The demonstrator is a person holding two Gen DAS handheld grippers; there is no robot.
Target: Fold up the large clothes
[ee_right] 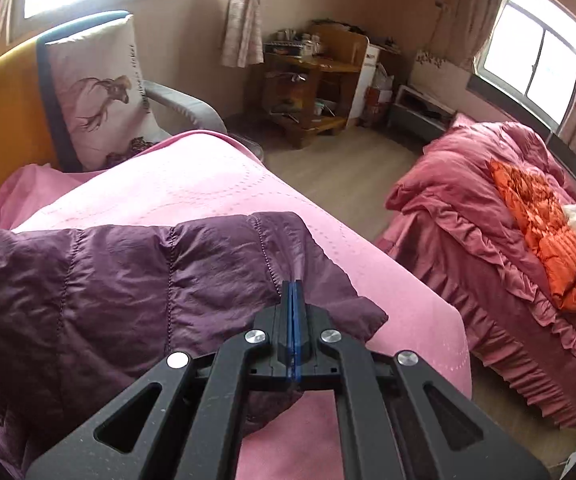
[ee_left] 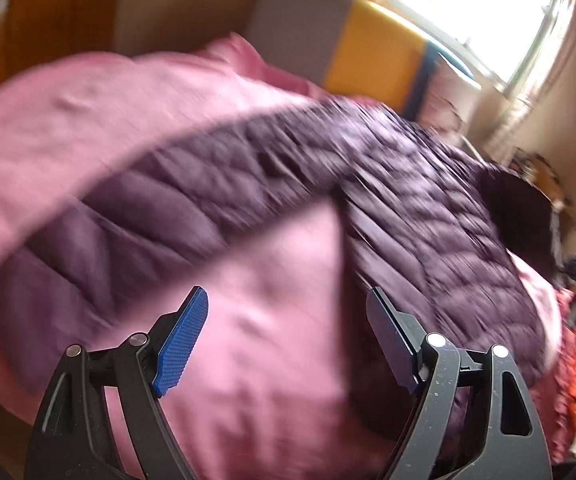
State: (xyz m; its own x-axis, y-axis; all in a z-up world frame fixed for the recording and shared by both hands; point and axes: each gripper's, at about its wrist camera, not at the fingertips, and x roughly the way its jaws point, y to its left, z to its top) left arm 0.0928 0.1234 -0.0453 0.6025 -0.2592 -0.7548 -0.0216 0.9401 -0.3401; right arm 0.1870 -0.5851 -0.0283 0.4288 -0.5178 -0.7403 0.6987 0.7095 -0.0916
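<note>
A dark purple quilted puffer jacket lies spread on a bed with a pink cover. One sleeve stretches left across the cover. The left wrist view is blurred. My left gripper is open and empty, held above the pink cover just in front of the sleeve. In the right wrist view my right gripper is shut on an edge of the purple jacket, which drapes left over the pink cover.
A yellow and grey headboard and a white deer-print pillow stand at the bed's head. A second bed with a red ruffled cover and orange and white garments is to the right, across a strip of wooden floor. A wooden shelf stands by the far wall.
</note>
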